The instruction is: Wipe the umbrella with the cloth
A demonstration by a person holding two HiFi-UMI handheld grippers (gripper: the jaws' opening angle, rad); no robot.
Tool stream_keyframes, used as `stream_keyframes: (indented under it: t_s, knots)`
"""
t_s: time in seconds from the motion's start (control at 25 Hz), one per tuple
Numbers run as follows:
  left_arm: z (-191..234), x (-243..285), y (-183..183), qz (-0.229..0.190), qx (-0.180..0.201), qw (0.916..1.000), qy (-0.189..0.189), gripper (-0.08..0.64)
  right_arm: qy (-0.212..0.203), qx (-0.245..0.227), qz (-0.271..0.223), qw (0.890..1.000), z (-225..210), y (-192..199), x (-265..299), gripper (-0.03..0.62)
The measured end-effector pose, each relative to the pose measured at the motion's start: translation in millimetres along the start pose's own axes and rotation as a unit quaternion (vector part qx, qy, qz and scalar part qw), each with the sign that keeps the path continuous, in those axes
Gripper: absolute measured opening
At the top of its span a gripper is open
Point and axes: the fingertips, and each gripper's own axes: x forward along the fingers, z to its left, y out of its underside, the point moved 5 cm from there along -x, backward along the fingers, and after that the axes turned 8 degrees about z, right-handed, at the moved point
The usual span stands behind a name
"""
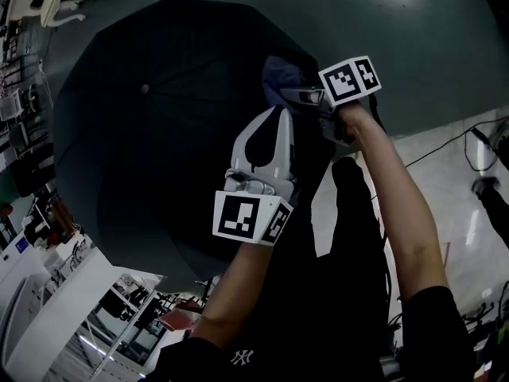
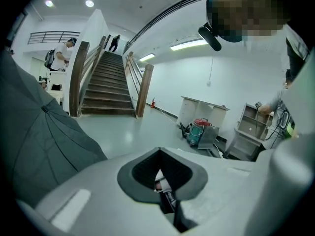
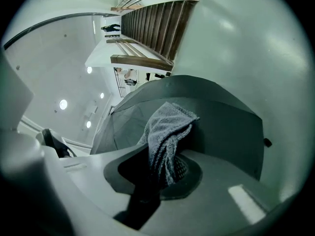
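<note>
A big black open umbrella (image 1: 159, 134) lies on the floor, canopy up, filling the left and middle of the head view. My right gripper (image 1: 308, 95) is shut on a grey-blue cloth (image 1: 280, 76) at the canopy's right rim. In the right gripper view the cloth (image 3: 167, 127) hangs out of the jaws in front of the umbrella (image 3: 226, 127). My left gripper (image 1: 276, 111) hovers just below it over the canopy, jaws shut with nothing visibly between them. In the left gripper view that gripper (image 2: 160, 154) points away, and the umbrella (image 2: 34, 141) is off to its left.
The person's legs and dark trousers (image 1: 350, 237) stand at the umbrella's right rim. Cables (image 1: 445, 146) run over the pale floor at the right. Desks and clutter (image 1: 48, 293) sit at the lower left. A staircase (image 2: 103, 87) and a cart (image 2: 199, 132) stand farther off.
</note>
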Motion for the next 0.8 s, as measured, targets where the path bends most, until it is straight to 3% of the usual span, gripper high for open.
stream_keyframes:
  t_s: [0.28, 0.8]
  knots:
    - [-10, 17, 20, 0.013, 0.000, 0.9999, 0.010, 0.000, -0.006, 0.030, -0.019, 0.999, -40, 22, -15, 0.083]
    - [-28, 41, 53, 0.029, 0.001, 0.9993, 0.024, 0.000, 0.037, 0.059, -0.012, 0.997, -115, 67, -30, 0.083]
